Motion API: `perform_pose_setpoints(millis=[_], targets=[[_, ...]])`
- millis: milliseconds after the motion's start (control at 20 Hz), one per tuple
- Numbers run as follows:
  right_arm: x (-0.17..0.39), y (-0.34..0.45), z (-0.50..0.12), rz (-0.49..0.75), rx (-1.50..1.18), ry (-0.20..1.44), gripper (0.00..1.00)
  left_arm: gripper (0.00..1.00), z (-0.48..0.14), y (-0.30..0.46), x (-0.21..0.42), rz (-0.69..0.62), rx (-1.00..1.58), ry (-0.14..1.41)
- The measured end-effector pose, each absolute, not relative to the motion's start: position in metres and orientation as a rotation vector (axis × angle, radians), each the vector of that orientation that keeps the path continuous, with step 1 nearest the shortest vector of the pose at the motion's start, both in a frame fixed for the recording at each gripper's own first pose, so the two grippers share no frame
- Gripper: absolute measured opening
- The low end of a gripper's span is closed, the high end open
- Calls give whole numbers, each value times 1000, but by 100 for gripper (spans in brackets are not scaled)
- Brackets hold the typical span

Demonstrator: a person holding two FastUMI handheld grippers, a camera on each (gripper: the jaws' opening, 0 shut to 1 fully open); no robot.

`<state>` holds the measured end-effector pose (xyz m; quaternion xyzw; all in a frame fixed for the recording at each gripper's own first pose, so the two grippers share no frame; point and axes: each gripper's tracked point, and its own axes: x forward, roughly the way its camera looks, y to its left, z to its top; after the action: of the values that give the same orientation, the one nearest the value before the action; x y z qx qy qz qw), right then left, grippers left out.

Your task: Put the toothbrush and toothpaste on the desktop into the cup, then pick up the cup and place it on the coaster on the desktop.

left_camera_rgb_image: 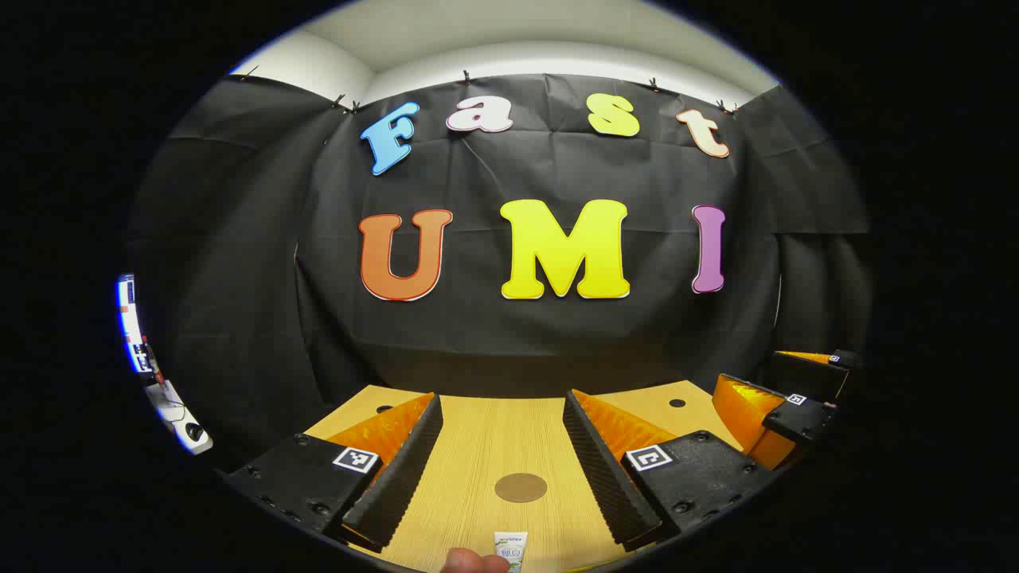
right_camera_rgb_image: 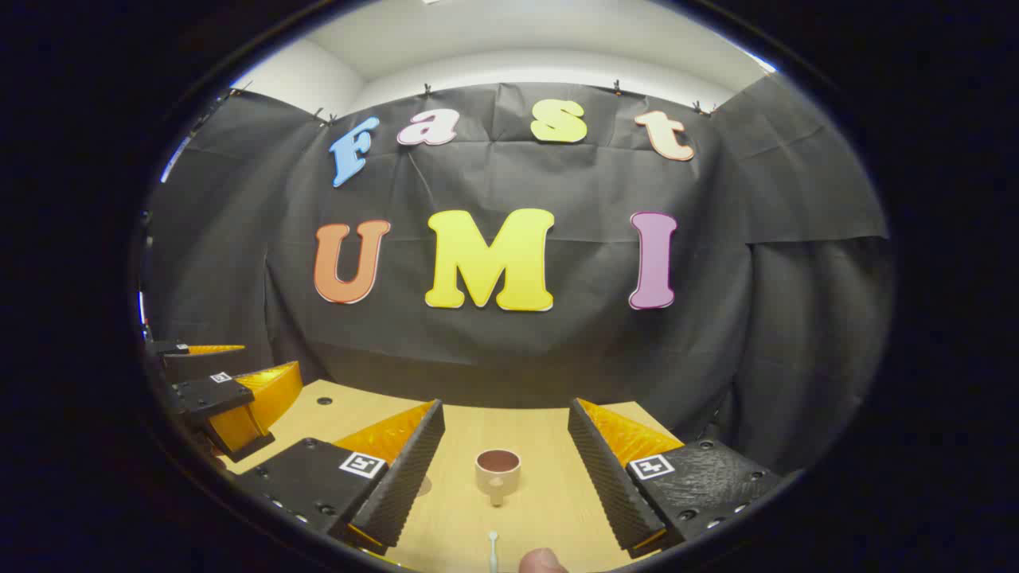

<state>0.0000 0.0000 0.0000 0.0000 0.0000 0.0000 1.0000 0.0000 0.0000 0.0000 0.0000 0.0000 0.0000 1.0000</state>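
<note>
Left claw (left_camera_rgb_image: pixel 501 446) spread wide over round brown coaster (left_camera_rgb_image: pixel 521 487) (white toothpaste tube (left_camera_rgb_image: pixel 510 549) nearer), right claw (right_camera_rgb_image: pixel 505 454) likewise agape around beige handled cup (right_camera_rgb_image: pixel 497 471), pale wooden tabletop (left_camera_rgb_image: pixel 478 446)

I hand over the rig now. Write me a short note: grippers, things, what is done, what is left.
Left gripper: open, empty, above the desk.
Right gripper: open, empty.
Coaster lies ahead of the left gripper, toothpaste nearer.
Cup stands ahead of the right gripper, empty; toothbrush nearer.
Done: nothing.
Left: toothbrush and toothpaste into cup, cup onto coaster.
</note>
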Motion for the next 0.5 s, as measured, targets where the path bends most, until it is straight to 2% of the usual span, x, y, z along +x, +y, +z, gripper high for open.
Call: perform_pose_setpoints(millis=[150,200,450,500], targets=[[1,3,-2,9,-2,3,95,96,-2,2,-1,2,2,4],[2,5,-4,13,-4,7,98,96,-3,4,-1,6,3,5],[4,7,-15,26,-12,37,95,96,-11,7,-2,11,6,23],[4,8,-19,33,-13,51,98,96,-14,7,-2,7,3,31]])
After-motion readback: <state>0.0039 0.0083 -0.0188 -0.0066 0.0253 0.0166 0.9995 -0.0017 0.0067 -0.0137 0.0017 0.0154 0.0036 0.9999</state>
